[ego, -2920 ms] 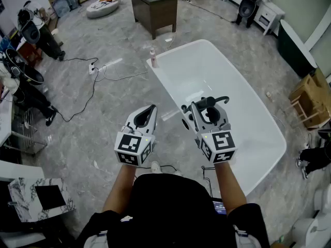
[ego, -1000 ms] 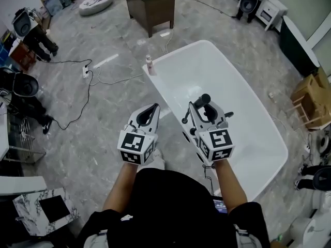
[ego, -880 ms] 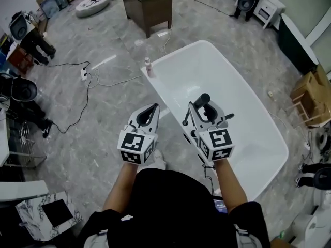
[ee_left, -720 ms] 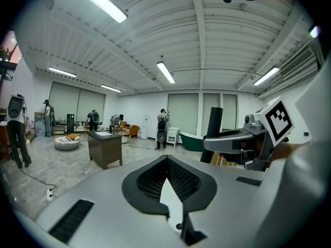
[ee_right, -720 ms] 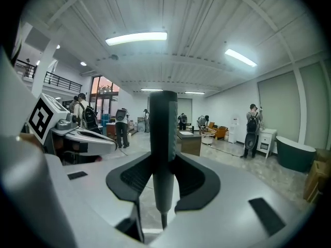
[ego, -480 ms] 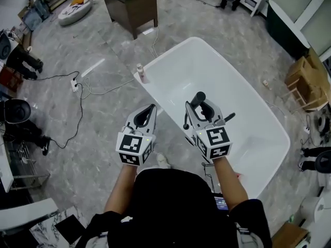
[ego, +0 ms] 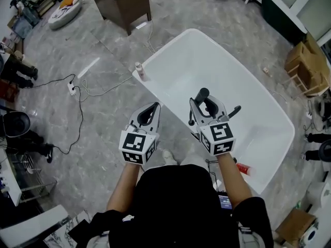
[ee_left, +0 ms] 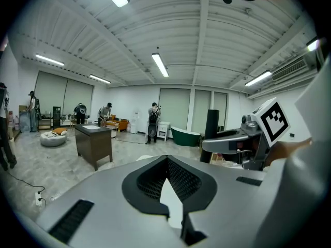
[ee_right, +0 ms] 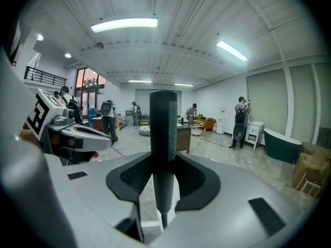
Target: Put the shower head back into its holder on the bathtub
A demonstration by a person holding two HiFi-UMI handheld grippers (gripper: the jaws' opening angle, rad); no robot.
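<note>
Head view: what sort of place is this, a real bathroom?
Probably not: more like a big open studio or lab hall. The bathtub stands on open floor, with a power strip, trailing cables and a dark cabinet nearby.

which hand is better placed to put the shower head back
Right: the right hand-held gripper is shut on the shower head over the bathtub; the left hand-held gripper is shut and empty.

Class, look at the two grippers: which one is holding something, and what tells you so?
The right gripper: its jaws clamp the dark handle of the shower head, which stands up between them. The left gripper has its jaws closed on nothing.
</note>
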